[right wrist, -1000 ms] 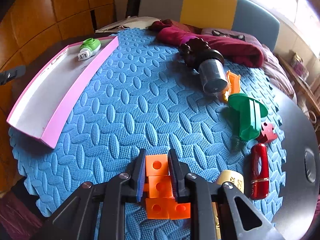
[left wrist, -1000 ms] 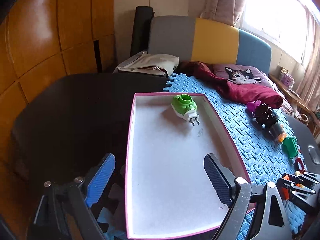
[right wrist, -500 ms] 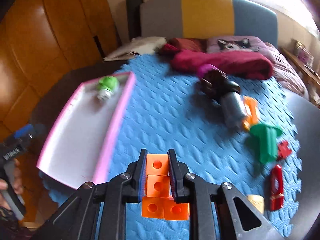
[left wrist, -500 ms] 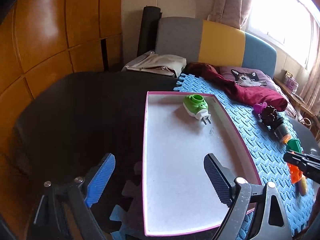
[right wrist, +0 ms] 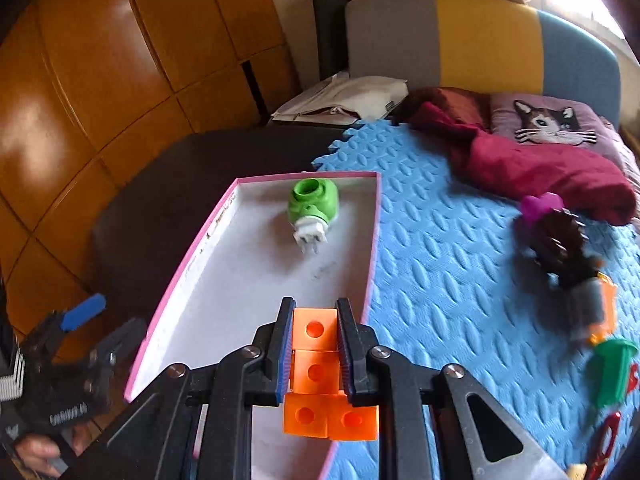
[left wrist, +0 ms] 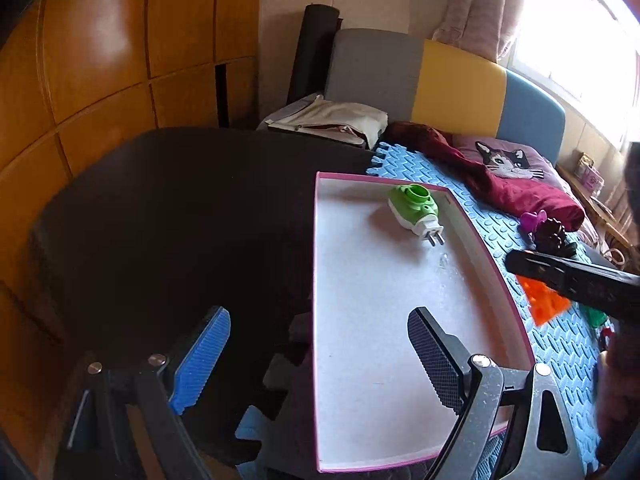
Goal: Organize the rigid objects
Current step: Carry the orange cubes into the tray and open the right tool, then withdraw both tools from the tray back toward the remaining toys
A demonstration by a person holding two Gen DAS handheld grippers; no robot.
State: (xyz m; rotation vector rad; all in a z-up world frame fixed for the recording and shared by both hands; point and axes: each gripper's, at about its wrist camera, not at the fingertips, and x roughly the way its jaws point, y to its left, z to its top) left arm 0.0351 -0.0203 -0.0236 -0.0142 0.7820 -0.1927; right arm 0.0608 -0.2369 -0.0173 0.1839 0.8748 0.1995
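Observation:
An orange block piece (right wrist: 314, 372) made of joined cubes is clamped between the pads of my right gripper (right wrist: 316, 308), which is shut on it. It hangs over the near right part of the pink-rimmed white tray (right wrist: 248, 280). A green plug-in device (right wrist: 314, 202) lies at the tray's far end. In the left wrist view, my left gripper (left wrist: 320, 316) stands open and holds nothing, straddling the tray's (left wrist: 380, 320) left rim near its front. There the right gripper (left wrist: 560, 276) comes in from the right with the orange block (left wrist: 544, 304) beside the tray's right rim.
A blue foam mat (right wrist: 440, 240) covers the dark table (left wrist: 180, 220). On its right lie a dark spiky toy (right wrist: 560, 240), a purple piece (right wrist: 540, 204), a green piece (right wrist: 612, 368) and small red pieces. A maroon cloth (right wrist: 540, 168) and a cat cushion (right wrist: 552, 124) lie at the back.
My right gripper lifted the orange block off the blue mat and carried it left to the tray. My left gripper drifted slightly left and stayed open.

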